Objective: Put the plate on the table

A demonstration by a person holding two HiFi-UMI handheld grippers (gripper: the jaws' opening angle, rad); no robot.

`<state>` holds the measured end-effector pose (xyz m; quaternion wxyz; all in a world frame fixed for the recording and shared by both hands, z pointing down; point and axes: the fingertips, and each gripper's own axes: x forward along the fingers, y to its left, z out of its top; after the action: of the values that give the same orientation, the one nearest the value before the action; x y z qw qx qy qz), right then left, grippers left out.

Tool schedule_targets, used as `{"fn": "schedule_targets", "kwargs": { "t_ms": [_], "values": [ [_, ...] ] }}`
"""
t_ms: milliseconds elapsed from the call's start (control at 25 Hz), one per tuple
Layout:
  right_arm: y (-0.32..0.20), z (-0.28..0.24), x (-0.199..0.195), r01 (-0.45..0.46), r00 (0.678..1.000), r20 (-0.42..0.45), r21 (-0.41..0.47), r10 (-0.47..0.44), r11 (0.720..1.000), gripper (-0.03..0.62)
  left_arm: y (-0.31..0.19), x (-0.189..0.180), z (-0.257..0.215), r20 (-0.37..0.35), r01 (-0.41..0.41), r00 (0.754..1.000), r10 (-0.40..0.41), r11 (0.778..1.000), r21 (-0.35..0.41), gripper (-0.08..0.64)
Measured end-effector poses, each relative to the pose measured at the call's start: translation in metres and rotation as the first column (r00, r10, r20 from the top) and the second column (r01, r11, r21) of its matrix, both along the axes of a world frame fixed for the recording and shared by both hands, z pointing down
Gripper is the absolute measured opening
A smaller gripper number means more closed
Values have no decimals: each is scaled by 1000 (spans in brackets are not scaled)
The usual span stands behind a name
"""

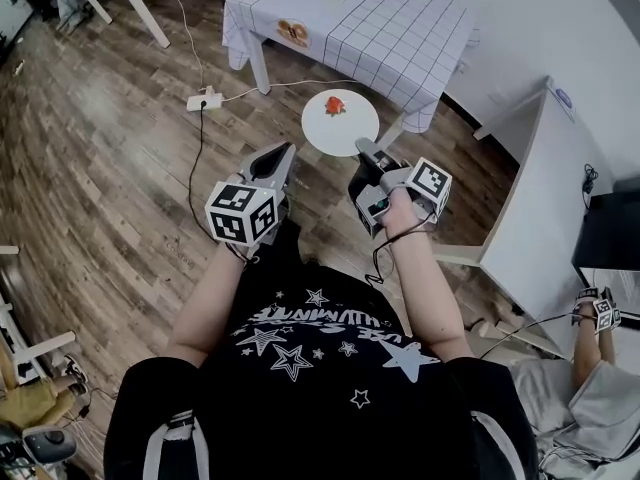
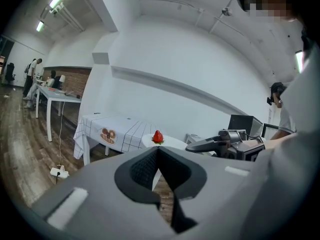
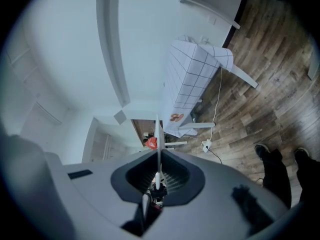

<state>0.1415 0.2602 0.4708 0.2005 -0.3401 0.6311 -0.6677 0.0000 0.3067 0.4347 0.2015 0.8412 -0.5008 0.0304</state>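
Note:
A round white plate (image 1: pixel 345 128) with a strawberry (image 1: pixel 335 106) on it hangs level above the wooden floor. My right gripper (image 1: pixel 365 150) is shut on the plate's near rim. In the right gripper view the plate (image 3: pixel 158 134) shows edge-on between the jaws of the right gripper (image 3: pixel 158 153), the strawberry (image 3: pixel 151 143) beside it. My left gripper (image 1: pixel 281 158) is shut with nothing in it, just left of the plate. In the left gripper view the left gripper (image 2: pixel 158 150) points at the plate (image 2: pixel 170 142). The table (image 1: pixel 370 18) with a checked cloth stands just beyond.
A power strip (image 1: pixel 203 100) with cables lies on the floor left of the table. A white desk (image 1: pixel 540 198) stands at the right. Another person's arm with a gripper (image 1: pixel 600 310) is at the lower right. A doughnut print (image 1: pixel 293 33) marks the cloth.

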Motion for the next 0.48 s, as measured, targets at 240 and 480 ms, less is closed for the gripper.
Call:
{"fn": "schedule_targets", "kwargs": {
  "t_ms": [240, 480],
  "values": [
    [-47, 2, 15, -34, 999, 2, 4, 34, 999, 23, -57, 3, 2, -16, -7, 1000, 7, 1000, 14, 9],
    [-100, -14, 12, -75, 997, -9, 21, 75, 997, 23, -119, -3, -14, -16, -56, 998, 57, 998, 33, 9]
  ]
}}
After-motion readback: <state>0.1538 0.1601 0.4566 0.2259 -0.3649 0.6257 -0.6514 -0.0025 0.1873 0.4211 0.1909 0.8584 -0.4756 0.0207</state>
